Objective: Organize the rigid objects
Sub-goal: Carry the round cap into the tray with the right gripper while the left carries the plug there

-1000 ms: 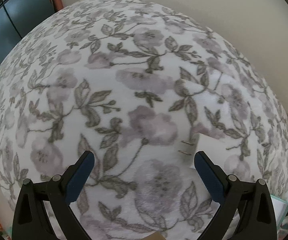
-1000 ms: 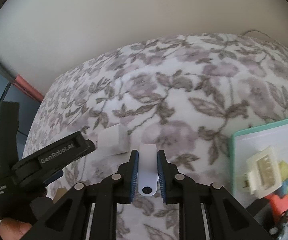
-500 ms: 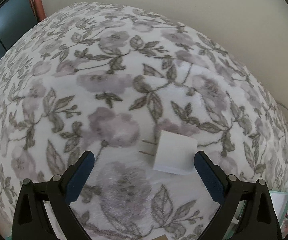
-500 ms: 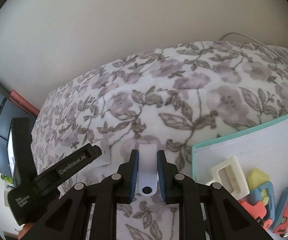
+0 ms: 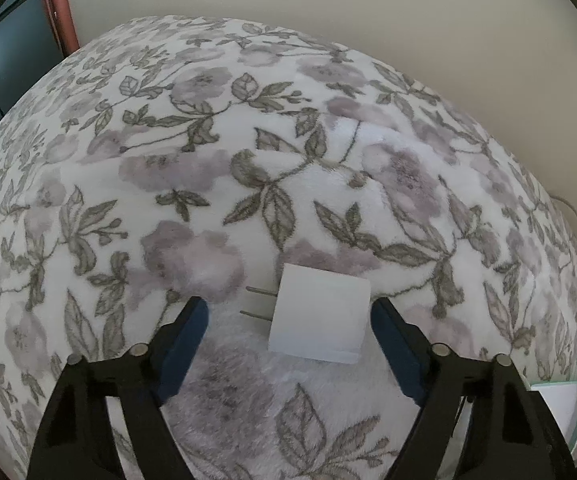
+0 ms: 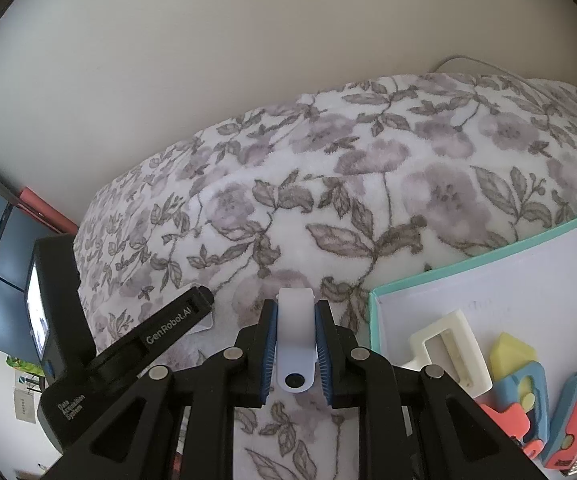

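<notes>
A white wall charger (image 5: 320, 316) lies flat on the floral blanket (image 5: 248, 160), its two prongs pointing left. My left gripper (image 5: 288, 308) points down over it with the charger between its blue pads. The jaws are closing; the left pad stands clear of the prongs and the right pad is close beside the charger's edge. My right gripper (image 6: 295, 304) is shut on a flat white plastic piece (image 6: 294, 344) with a dark hole at its near end, held above the blanket. The left gripper's finger (image 6: 176, 316) shows at left in the right wrist view.
A white tray with a teal rim (image 6: 373, 320) lies at the right, holding a cream rectangular frame (image 6: 448, 348), a yellow block (image 6: 510, 354) and blue and coral toys (image 6: 528, 400). A beige wall runs behind the bed. A thin cable (image 6: 468, 60) lies at the far edge.
The left gripper moved over the blanket until the charger came between its fingers, and its jaws narrowed. The right gripper shifted a little, keeping hold of the white piece.
</notes>
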The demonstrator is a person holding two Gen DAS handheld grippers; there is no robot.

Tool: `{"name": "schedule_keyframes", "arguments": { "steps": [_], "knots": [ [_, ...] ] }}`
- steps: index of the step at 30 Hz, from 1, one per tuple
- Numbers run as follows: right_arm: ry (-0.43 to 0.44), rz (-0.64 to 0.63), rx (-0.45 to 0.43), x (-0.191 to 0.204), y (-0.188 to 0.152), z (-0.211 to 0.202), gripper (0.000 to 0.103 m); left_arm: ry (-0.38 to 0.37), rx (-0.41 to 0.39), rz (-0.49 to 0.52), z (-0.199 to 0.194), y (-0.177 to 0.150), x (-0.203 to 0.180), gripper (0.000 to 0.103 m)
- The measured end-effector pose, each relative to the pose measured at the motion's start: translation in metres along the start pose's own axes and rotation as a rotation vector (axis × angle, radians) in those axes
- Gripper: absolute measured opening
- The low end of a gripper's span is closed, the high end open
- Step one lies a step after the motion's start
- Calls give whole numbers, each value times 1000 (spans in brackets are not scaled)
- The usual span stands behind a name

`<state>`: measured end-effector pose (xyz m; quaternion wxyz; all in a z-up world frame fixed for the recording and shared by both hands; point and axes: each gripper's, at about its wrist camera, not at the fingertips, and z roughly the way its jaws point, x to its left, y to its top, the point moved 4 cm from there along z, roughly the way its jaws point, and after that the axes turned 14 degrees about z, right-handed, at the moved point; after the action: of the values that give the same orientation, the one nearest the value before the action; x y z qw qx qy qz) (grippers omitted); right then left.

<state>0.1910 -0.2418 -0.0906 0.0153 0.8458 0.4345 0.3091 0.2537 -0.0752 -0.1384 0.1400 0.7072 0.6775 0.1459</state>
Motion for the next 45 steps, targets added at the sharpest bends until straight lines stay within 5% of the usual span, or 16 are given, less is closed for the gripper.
{"name": "schedule_keyframes", "arguments": {
  "steps": [3,16,24,37,45],
  "knots": [
    [-2,3,3,0,0,1,20,-17,-13,2,-2,0,-3,60],
    [5,7,8,1,0,-3,20,-51,20,-29,-14,-2,15,60],
    [17,29,-38,-2,7,-39,20,-46,-59,-2,-61,6,4,60],
    [-14,114,-177,-46,12,-138,20,-108,-217,124,-159,-9,-53,60],
    [-64,189,-227,-87,0,-174,20,-163,-222,267,-180,-44,-106,60]
  ]
}}
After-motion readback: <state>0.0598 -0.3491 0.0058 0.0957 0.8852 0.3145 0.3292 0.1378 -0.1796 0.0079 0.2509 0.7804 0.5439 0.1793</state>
